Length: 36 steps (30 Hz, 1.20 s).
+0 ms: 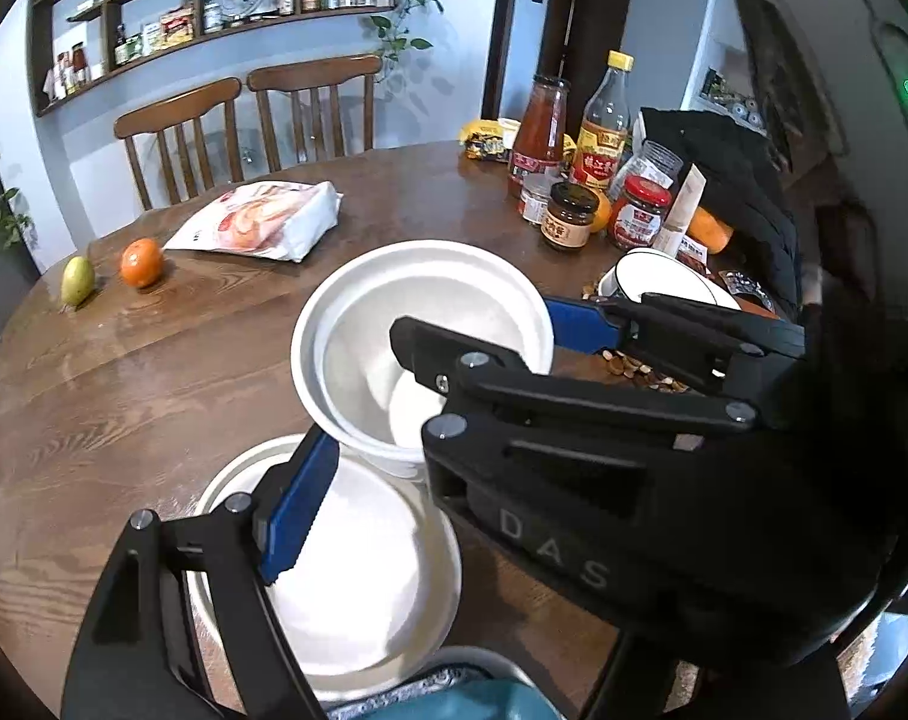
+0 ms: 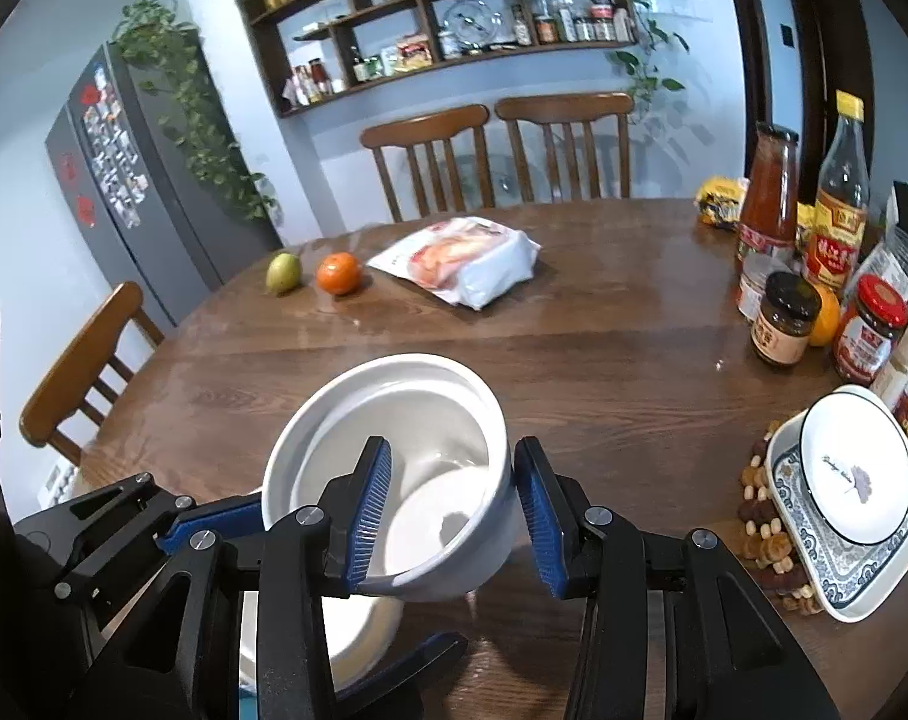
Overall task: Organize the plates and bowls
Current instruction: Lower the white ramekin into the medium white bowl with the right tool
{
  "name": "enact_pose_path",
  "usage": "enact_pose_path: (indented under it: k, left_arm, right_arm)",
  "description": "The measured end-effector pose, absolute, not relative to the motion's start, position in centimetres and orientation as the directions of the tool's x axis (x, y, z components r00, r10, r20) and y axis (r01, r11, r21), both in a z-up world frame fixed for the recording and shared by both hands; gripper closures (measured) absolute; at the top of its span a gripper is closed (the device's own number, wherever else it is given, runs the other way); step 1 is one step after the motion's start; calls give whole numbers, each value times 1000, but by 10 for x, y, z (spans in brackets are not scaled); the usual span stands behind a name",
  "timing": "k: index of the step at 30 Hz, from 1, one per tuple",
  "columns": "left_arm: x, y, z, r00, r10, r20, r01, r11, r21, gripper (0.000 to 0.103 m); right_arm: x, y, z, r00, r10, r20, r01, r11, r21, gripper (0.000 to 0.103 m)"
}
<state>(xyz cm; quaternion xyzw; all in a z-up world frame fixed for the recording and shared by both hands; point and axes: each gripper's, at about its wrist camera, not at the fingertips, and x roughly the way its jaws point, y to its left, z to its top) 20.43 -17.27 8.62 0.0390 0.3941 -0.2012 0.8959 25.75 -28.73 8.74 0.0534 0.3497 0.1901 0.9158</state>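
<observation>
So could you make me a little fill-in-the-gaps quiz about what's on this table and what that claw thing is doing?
1. The right gripper has one finger outside the tilted white bowl and the other ___ it.
2. On the table, the fruit next to the orange is a green ___.
3. The black-rimmed dish rests on a plate patterned in ___.

Missing words: inside; pear; blue

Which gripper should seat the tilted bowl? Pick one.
Right. The right gripper straddles the bowl wall, one finger inside, one outside. The left gripper is open and lower, by the plate.
</observation>
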Motion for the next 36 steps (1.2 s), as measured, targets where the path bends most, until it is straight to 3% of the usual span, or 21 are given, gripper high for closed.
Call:
enact_pose_path:
  k: [16,36]
  left_arm:
    - [179,-132,89,640,-267,-721,309,948,-77,28]
    - [181,-110,54,562,-258,-786,244,960,-140,28]
  right_arm:
    - [231,-243,100,692,439,-572,-402,894,199,56]
    - [231,-208,68,593,441,-674,-445,877,182,56]
